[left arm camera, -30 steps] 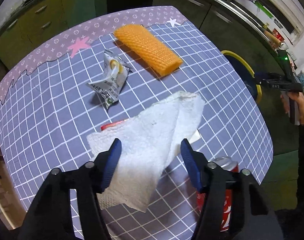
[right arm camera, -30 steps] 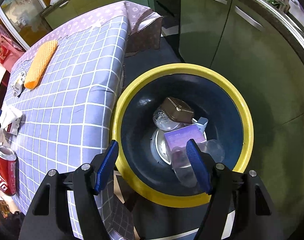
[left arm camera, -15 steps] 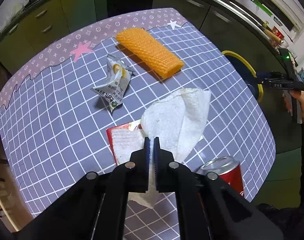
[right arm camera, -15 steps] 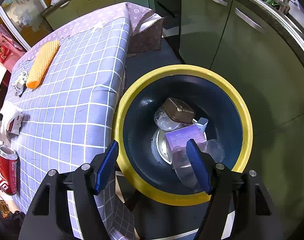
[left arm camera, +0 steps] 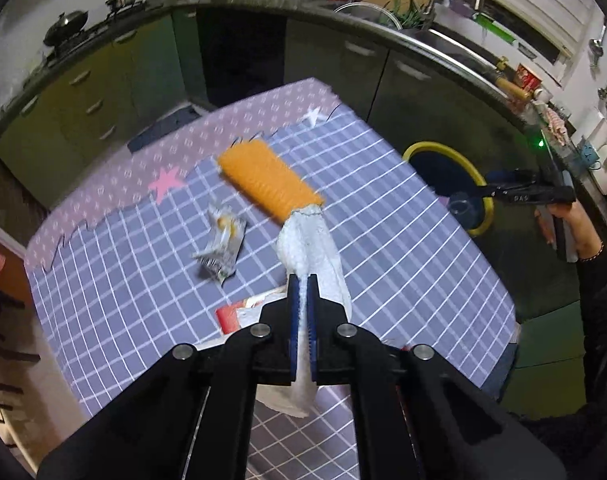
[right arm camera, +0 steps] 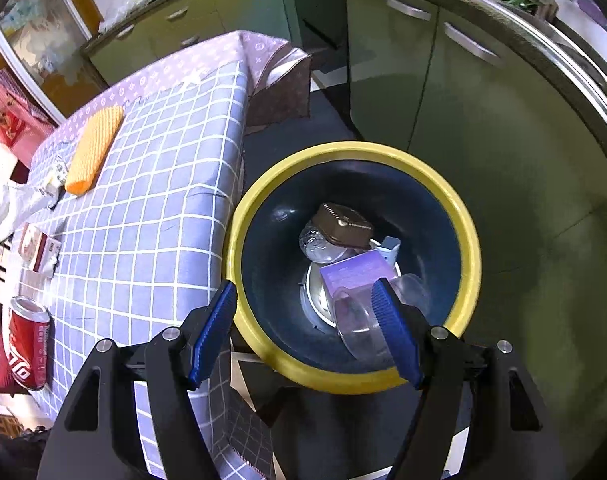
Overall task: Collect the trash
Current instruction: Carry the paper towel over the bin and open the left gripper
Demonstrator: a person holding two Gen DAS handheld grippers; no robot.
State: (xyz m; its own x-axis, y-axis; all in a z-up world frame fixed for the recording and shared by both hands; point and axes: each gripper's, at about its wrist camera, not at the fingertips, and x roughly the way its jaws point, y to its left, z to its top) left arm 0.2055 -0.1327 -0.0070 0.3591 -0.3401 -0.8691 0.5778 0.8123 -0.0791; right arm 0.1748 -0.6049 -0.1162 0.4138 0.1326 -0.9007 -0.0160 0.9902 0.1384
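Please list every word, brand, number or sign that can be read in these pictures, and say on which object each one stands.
"DAS": white letters on the right hand-held gripper, left wrist view; a letter may be missing.
Red can: white lettering, unreadable at this angle.
Crumpled wrapper: print too blurred.
Red and white packet: print too small.

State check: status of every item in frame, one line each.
left hand-held gripper: shut on paper towel
paper towel: pinched, lifted, hanging bunched
right hand-held gripper: open, empty, above bin
bin: open, trash inside
soda can: upright, opened, on table
crumpled wrapper: lying on table
orange sponge: lying flat on table
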